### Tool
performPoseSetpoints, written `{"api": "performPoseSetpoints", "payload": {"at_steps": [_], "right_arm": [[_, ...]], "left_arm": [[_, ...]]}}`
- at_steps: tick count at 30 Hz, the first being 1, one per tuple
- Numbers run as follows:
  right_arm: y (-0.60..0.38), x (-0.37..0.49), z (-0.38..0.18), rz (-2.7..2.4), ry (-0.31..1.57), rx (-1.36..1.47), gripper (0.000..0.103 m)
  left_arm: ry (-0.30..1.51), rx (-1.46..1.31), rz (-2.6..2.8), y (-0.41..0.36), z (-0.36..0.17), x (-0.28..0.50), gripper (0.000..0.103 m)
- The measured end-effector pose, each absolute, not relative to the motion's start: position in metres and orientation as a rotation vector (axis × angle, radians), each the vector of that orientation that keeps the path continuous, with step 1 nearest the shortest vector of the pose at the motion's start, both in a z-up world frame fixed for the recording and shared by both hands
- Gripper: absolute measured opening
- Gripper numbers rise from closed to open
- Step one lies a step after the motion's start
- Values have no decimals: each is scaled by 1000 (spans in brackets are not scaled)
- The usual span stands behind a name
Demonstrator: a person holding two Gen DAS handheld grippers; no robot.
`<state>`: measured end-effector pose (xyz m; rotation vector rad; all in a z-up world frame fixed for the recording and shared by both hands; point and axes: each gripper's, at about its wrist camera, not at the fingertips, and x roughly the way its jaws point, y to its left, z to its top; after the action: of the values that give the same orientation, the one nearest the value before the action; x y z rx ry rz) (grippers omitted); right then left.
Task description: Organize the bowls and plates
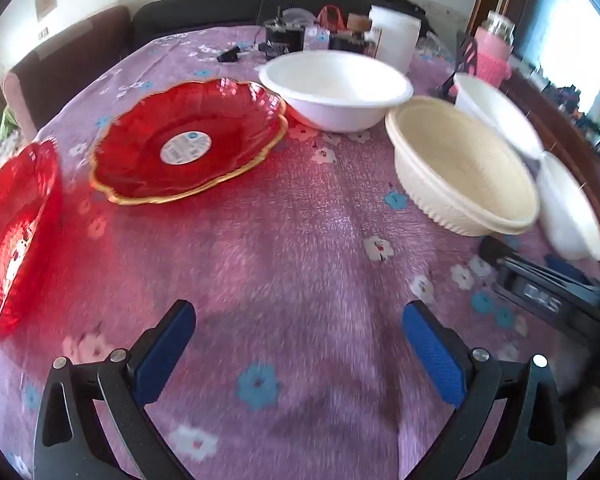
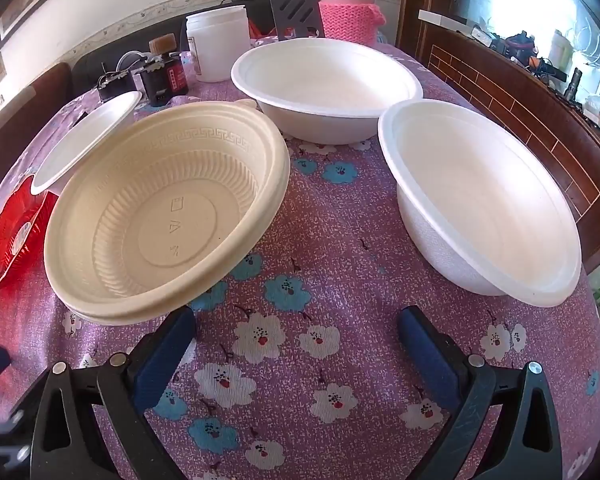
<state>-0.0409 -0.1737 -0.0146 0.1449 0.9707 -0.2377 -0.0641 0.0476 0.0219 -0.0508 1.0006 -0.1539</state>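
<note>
**A:** Item one, the table (image 2: 320, 240) under its purple flowered cloth. What sits on it for you?

**B:** Largest first: two red plates. One red plate with a gold rim (image 1: 188, 136) lies flat ahead of your left gripper; the second red plate (image 1: 14, 236) is at that view's left edge, apart from the first. You have them on one side, which looks like sorting by kind, though they are not yet stacked.

**A:** Item two, bowls?

**B:** Four, all upright and empty, none nested. The cream ribbed bowl (image 2: 168, 208) is nearest your right gripper, its rim just beside the left finger pad; whether they touch, you cannot tell. A white bowl (image 2: 328, 88) stands behind it, another white bowl (image 2: 480, 204) to the right, well apart. A third white bowl (image 1: 336, 88) sits beside the gold-rimmed plate.

**A:** Item three, clutter?

**B:** A white tub (image 2: 218, 46), a pink flask (image 2: 350, 4) and dark jars (image 2: 168, 76) at the far edge, out of your way.

**A:** Item four, grippers?

**B:** Left gripper (image 1: 298, 354): jaws spread wide, holding nothing, over bare cloth. Right gripper (image 2: 296, 356): jaws spread equally wide, gripping nothing
</note>
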Motion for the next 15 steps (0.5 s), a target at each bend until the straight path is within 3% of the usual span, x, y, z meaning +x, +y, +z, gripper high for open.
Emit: {"api": "performPoseSetpoints", "payload": {"at_steps": [7,15], "right_arm": [[-164,-67,-15,-274,928,149,102],[-179,-64,-11,-242,934,145,102]], "left_arm": [[861,-86,-143,111,75,-107,103],[583,-67,-14,150,142,-151,103]]}}
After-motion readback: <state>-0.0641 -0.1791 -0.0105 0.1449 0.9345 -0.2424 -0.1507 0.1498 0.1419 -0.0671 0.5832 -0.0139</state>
